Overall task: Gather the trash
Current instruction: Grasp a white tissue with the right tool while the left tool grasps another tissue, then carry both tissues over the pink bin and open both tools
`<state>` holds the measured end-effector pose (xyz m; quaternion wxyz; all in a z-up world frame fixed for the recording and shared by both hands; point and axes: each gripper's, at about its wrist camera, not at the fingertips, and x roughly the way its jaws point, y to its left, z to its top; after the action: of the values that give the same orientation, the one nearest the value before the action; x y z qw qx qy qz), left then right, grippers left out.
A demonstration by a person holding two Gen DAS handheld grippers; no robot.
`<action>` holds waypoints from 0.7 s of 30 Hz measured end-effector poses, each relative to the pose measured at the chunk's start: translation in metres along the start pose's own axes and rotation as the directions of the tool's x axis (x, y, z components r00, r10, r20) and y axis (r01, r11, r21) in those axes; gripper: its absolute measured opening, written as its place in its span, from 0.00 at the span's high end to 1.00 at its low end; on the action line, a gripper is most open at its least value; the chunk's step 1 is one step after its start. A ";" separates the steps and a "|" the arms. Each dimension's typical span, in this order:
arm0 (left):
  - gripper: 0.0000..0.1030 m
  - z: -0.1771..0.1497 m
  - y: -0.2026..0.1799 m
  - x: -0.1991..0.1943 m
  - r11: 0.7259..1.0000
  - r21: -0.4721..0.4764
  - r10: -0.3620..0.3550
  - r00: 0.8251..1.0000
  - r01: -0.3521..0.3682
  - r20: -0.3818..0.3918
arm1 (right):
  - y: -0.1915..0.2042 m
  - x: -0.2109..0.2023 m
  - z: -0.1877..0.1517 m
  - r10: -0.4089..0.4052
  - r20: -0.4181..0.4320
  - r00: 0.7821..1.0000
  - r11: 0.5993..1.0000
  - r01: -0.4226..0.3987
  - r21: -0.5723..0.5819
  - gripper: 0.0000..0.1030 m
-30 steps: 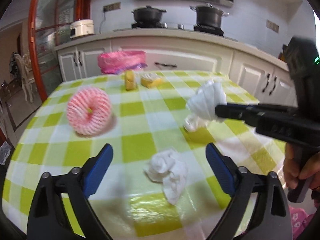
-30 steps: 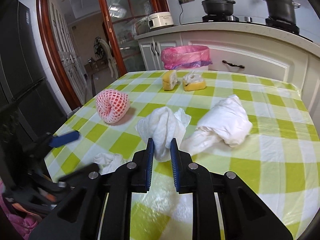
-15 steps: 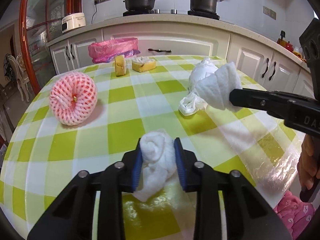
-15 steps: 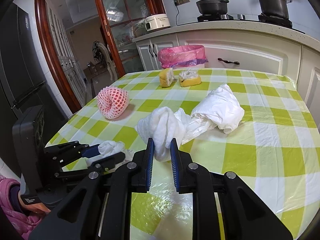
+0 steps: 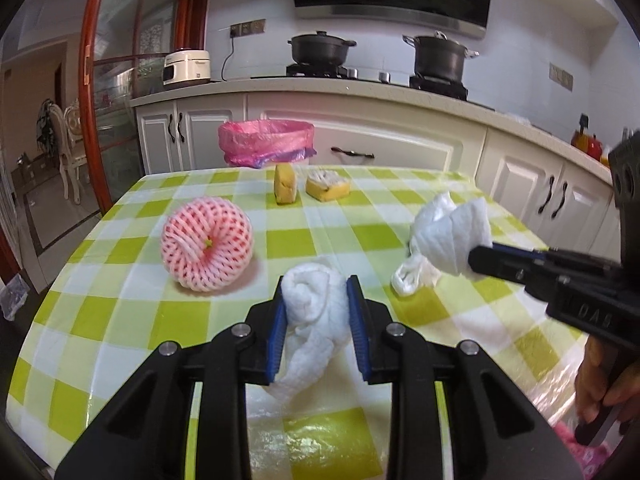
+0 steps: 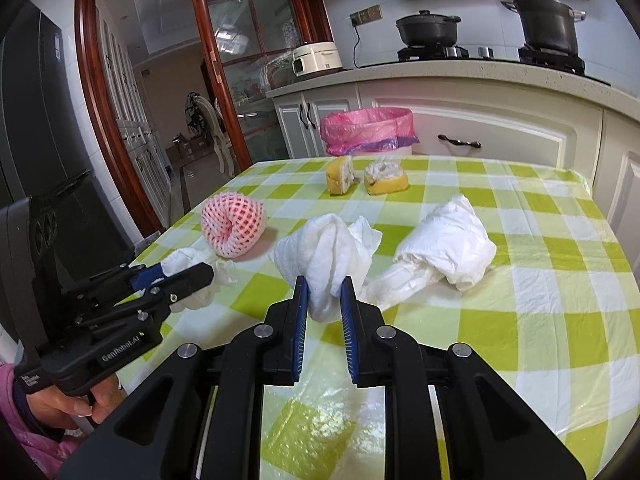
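Observation:
My left gripper (image 5: 315, 286) is shut on a crumpled white tissue (image 5: 314, 300) and holds it above the checked table. It also shows in the right wrist view (image 6: 176, 274). My right gripper (image 6: 323, 285) is shut on a second white tissue (image 6: 326, 248), also lifted; it shows in the left wrist view (image 5: 460, 240). A white plastic bag (image 6: 444, 240) lies on the table to the right. A pink foam fruit net (image 5: 206, 244) lies at the left. Two yellow peel pieces (image 5: 285, 184) (image 5: 328, 186) lie at the far edge. A bin with a pink liner (image 5: 266, 142) stands beyond the table.
The table has a green and white checked cloth (image 5: 132, 304) under clear plastic. White kitchen cabinets (image 5: 400, 148) and a counter with two black pots (image 5: 320, 46) run behind the bin. A glass door with a red frame (image 6: 208, 80) is at the left.
My left gripper closed on the near tissue and lifted it off the table. My right gripper kept its tissue and rose a little.

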<state>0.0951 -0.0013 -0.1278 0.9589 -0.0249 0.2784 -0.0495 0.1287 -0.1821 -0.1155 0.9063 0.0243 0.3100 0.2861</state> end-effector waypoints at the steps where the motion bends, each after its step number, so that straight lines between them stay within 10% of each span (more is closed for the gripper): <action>1: 0.73 0.002 0.002 -0.002 1.000 -0.006 -0.005 1.000 0.005 0.005 | 0.002 0.001 0.001 -0.003 0.003 1.000 1.000 0.003 -0.005 0.82; 21: 0.73 0.050 0.014 0.004 0.999 -0.038 -0.004 0.994 0.008 0.108 | 0.013 0.022 0.050 0.001 0.066 0.998 1.000 0.000 -0.021 0.82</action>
<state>0.1265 0.0134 -0.0883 0.9717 -0.0468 0.2271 -0.0456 0.1650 -0.1525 -0.0843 0.9162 0.0244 0.2767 0.2887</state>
